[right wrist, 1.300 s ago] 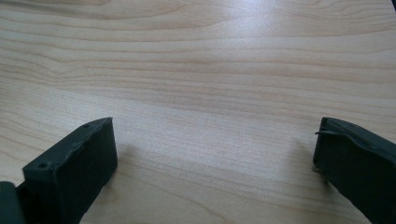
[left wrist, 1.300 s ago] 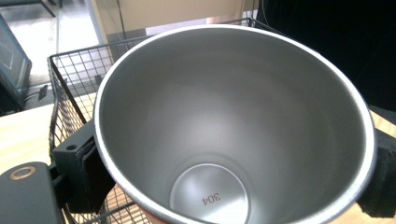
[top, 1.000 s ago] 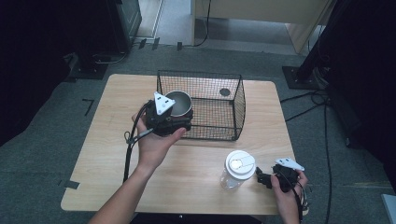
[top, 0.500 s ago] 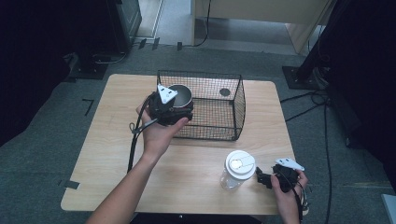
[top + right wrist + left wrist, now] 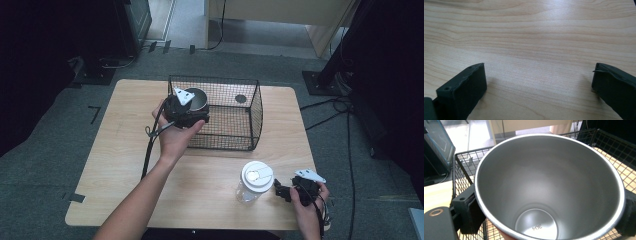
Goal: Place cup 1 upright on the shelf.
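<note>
While my left gripper [image 5: 192,107] clamps steel cup [image 5: 549,187] by rim sides, over wire basket [image 5: 250,100] left end: rigid, smooth, likely slippery, light; grip high. Right gripper [image 5: 290,192] wide open, empty, near table [image 5: 529,37].

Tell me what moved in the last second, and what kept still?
The left gripper, shut on the steel cup, carried it away from the person and a little to the right, over the near left corner of the wire basket. The right gripper stayed open, low over the table beside the white-lidded jar, which did not move; nor did the basket.
</note>
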{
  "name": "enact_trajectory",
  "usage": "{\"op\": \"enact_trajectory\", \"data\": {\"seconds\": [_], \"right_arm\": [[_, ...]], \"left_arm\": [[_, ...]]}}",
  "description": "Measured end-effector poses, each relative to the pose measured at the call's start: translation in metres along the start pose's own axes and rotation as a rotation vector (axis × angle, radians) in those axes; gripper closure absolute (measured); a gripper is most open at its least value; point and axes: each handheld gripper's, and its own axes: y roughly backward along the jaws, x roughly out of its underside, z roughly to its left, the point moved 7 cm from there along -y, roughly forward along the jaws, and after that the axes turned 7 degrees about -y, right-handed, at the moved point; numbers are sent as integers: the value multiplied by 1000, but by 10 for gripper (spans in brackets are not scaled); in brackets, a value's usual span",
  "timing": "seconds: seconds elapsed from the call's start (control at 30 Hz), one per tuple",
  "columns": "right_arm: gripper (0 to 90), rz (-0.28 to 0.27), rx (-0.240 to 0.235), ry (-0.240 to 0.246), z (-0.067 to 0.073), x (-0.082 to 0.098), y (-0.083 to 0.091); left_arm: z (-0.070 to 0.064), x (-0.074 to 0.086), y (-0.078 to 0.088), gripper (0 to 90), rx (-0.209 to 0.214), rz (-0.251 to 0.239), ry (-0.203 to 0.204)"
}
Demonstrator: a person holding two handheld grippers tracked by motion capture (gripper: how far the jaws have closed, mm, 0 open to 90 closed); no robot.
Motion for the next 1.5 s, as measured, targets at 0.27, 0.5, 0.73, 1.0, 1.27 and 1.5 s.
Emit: {"op": "enact_trajectory", "data": {"seconds": [0.27,0.5,0.73,1.0,1.27,1.5], "right_arm": [[0,0,0,0,0,0,0],[0,0,0,0,0,0,0],[0,0,0,0,0,0,0],[0,1,0,0,0,0,0],[0,0,0,0,0,0,0],[0,0,0,0,0,0,0]], "left_arm": [[0,5,-16,78,-12,20,-6],[-2,11,-32,78,-18,50,-11],[0,19,-46,78,-35,79,-15],[5,27,-56,78,-77,124,-23],[2,32,-63,77,-62,153,-25],[0,33,-67,77,-42,202,-39]]}}
